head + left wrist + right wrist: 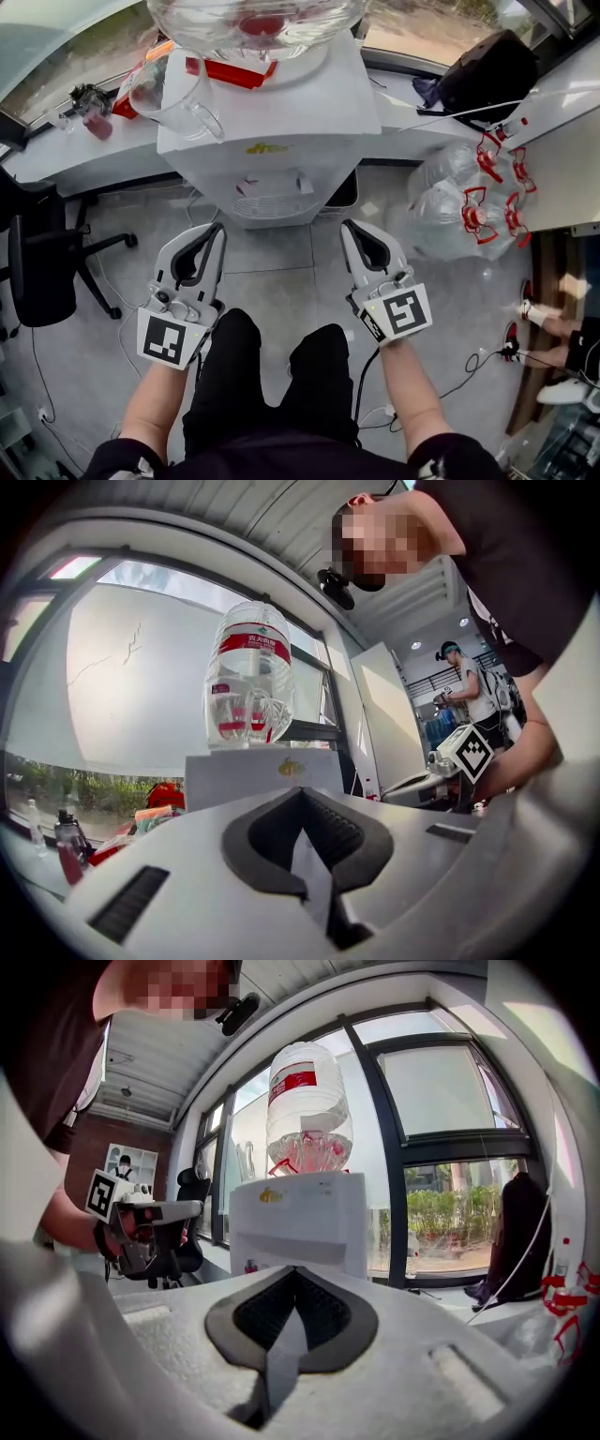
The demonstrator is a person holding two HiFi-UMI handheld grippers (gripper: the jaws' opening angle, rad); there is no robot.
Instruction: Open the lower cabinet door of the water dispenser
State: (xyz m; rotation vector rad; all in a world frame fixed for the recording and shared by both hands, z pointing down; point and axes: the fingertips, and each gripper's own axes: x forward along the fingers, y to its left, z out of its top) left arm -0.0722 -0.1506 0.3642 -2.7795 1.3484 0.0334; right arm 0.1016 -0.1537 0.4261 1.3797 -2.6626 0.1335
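The white water dispenser (pixel 272 141) stands ahead of me with a clear bottle (pixel 253 23) on top and a drip tray (pixel 272 202) at its front. Its lower cabinet door is hidden below the tray in the head view. My left gripper (pixel 217 228) and right gripper (pixel 349 225) hang side by side over the floor just in front of the dispenser, both shut and empty, touching nothing. In the left gripper view the shut left gripper (pixel 300 789) faces the dispenser (pixel 248 775). In the right gripper view the right gripper (pixel 295 1271) is shut too, below the dispenser (pixel 300 1222).
A black office chair (pixel 42 258) stands at the left. Several large water bottles (pixel 469 202) lie on the floor at the right. A black bag (pixel 487 75) sits on the sill. Cables (pixel 469 375) cross the floor. My knees (pixel 272 375) are below the grippers.
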